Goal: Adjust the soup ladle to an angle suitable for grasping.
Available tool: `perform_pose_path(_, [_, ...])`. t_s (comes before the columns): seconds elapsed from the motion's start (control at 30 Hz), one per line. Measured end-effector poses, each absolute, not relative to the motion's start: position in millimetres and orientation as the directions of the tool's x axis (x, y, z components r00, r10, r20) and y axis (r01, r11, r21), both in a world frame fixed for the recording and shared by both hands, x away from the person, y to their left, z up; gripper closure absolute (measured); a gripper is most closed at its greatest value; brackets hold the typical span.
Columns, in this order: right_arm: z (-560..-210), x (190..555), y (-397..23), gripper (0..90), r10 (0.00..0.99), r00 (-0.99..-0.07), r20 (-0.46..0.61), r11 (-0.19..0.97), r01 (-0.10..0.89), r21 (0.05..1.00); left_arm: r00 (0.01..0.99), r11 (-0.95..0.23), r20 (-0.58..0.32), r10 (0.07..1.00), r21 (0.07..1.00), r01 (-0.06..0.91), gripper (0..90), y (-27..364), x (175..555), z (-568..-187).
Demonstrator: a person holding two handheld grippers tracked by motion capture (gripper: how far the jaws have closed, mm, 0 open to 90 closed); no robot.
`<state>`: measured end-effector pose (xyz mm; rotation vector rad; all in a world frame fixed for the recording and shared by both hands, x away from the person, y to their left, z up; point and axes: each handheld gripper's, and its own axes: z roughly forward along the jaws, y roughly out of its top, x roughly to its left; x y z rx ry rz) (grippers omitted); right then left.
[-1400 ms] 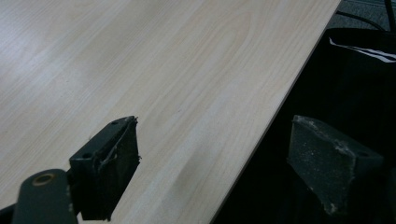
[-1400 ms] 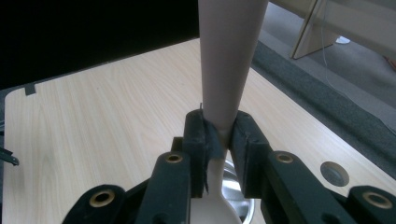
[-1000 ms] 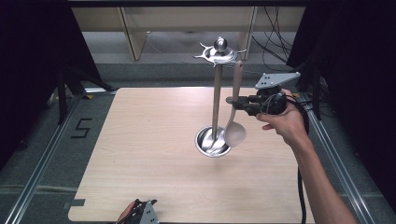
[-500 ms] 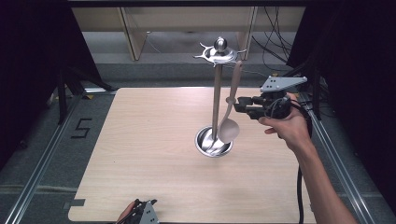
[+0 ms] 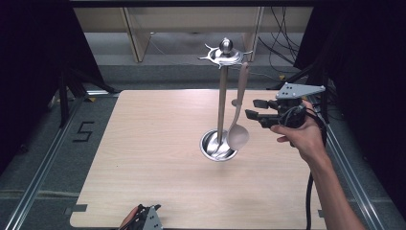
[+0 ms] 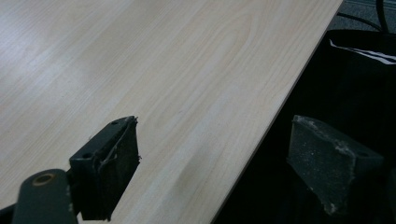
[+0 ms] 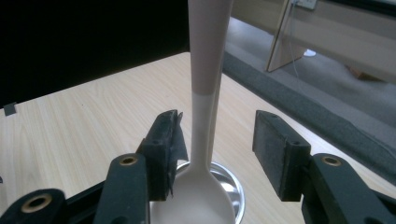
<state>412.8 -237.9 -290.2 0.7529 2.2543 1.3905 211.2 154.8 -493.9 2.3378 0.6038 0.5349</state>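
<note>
The pale spoon [image 5: 238, 125] hangs from the metal stand [image 5: 221, 103] on the surface [image 5: 143, 143]; it looks light, stiff and smooth, best taken by its slim handle. The right claw [image 5: 254, 109] has just been opening, its pads off the handle; the left claw [image 6: 212, 158] gapes wide, empty.

1. We see a pale wood-grain table [image 5: 143, 158] set within a metal frame.
2. On it, right of centre, stands a steel utensil stand [image 5: 221, 96], its round dished base [image 5: 210, 146] resting on the tabletop.
</note>
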Motion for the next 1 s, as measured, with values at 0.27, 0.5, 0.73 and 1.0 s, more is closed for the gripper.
perform_pose_path(0.27, [-297,405,-242,43.2,0.639,-0.769,-0.032,0.335,0.240,0.911,0.809,-0.654,0.185,0.558,0.698,0.291,15.6,154,211,-496])
perform_pose_path(0.5, [-306,393,-251,39.5,0.666,-0.745,-0.023,0.295,0.235,0.926,0.807,-0.672,0.209,0.553,0.684,0.283,15.6,156,212,-495])
perform_pose_path(0.73, [-319,384,-256,39.1,0.672,-0.740,-0.014,0.284,0.240,0.928,0.805,-0.673,0.213,0.553,0.684,0.282,15.6,156,213,-495])
perform_pose_path(1.0, [-331,376,-261,35.4,0.696,-0.718,-0.007,0.275,0.257,0.926,0.803,-0.670,0.214,0.556,0.687,0.281,15.6,155,212,-494])
